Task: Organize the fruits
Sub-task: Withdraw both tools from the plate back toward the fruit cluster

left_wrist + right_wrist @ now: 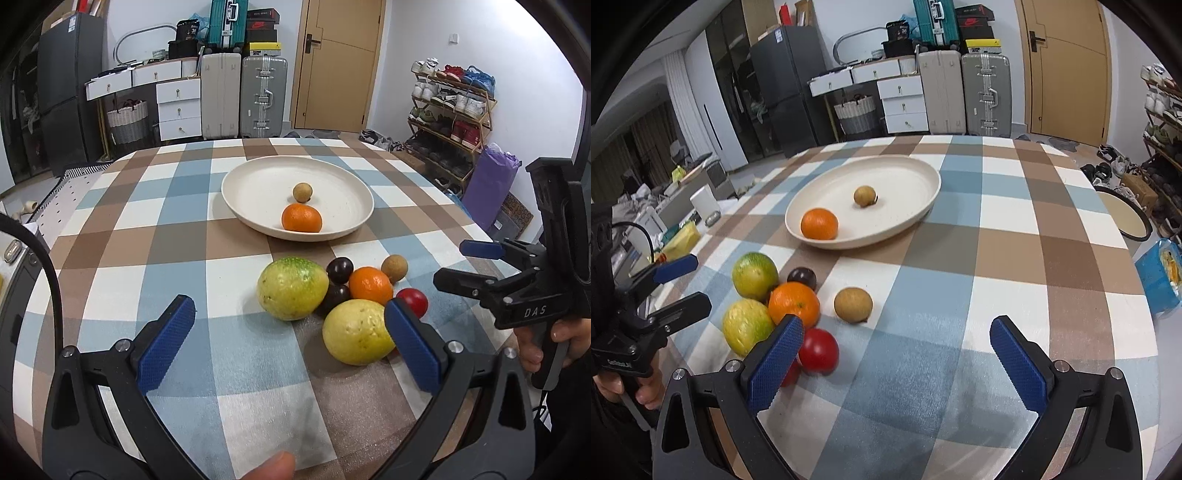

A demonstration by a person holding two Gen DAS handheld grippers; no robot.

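The checked tablecloth (147, 221) spreads under both tools. Ahead of the two grippers, past the loose fruit, sits the cream plate (258, 177), which holds an orange (301, 218) at its near rim and a small brown longan (302, 192) just behind it.

The left gripper (290, 339) hovers above the cloth with its blue pads spread wide and nothing between them. The right gripper (897, 363) is likewise released, its pads far apart over bare cloth.

The loose fruit lies in a cluster between the two tools. In the left wrist view, the greenish-yellow fruit (291, 288) lies just ahead of the left gripper's opening, and the yellow fruit (356, 332) is partly hidden behind its right-hand pad. Behind these sits a second orange (370, 285), touching the yellow fruit. In the right wrist view, the red fruit (819, 350) sits just beside the right gripper's left-hand pad, which covers its edge. A second longan (853, 304) lies apart from the cluster, ahead of the right gripper's opening. Two dark plums (340, 269) sit among the cluster, the farther one nearest the plate.
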